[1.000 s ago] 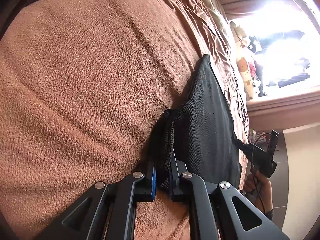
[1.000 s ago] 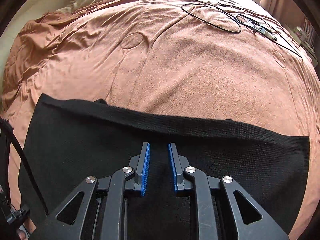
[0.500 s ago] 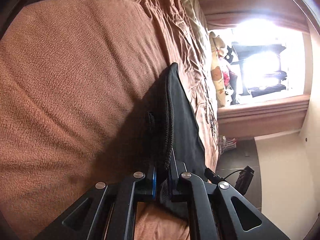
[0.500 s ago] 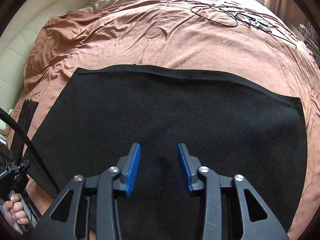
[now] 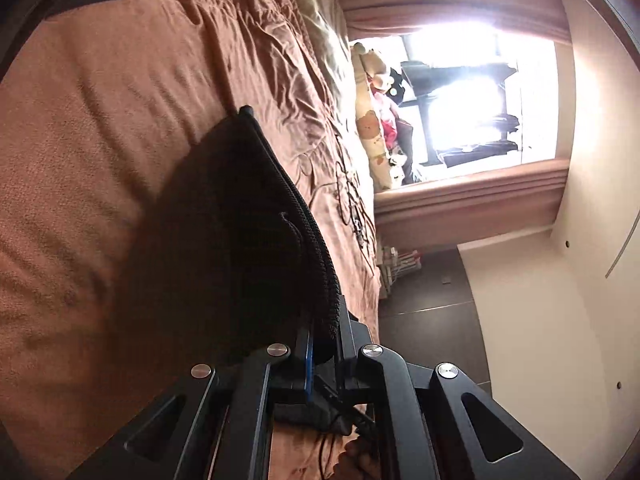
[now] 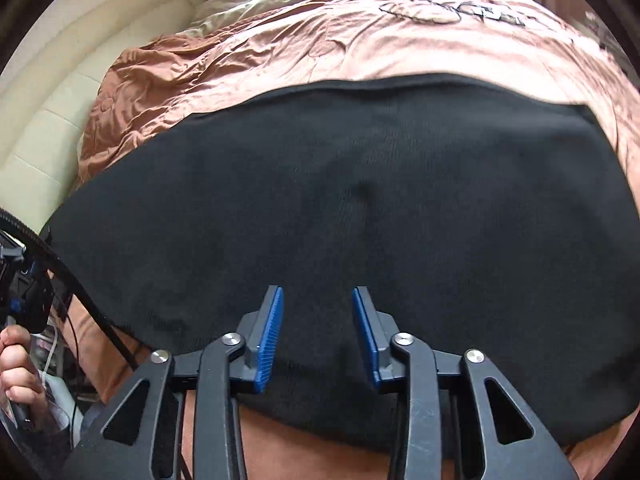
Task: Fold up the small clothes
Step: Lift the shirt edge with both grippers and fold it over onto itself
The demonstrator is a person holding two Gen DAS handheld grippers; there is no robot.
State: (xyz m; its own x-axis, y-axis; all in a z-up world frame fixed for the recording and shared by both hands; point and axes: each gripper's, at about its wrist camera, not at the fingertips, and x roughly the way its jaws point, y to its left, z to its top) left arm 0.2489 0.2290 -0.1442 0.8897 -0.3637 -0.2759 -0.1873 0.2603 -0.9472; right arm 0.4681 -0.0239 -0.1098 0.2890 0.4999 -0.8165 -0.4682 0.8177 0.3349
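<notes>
A black knit garment (image 6: 360, 208) lies spread on a brown bedspread (image 6: 248, 60) and fills the middle of the right wrist view. My right gripper (image 6: 318, 332) hovers over its near part, open, with nothing between the blue pads. In the left wrist view the same black garment (image 5: 240, 220) runs away from the camera edge-on, its thick folded edge pinched between the fingers of my left gripper (image 5: 324, 340), which is shut on it. A hand (image 6: 16, 364) holding the left gripper shows at the lower left of the right wrist view.
The brown bedspread (image 5: 100, 120) is rumpled toward a cream headboard (image 6: 60, 92). Black cables (image 5: 348, 196) lie on the far part of the bed. A patterned pillow (image 5: 372, 136) rests by a bright window (image 5: 472, 92). Dark floor (image 5: 432, 312) lies beyond the bed edge.
The right gripper has opened wider and pulled back, so more of the garment shows. The left gripper, still shut on the edge, has swung so the garment lies more edge-on.
</notes>
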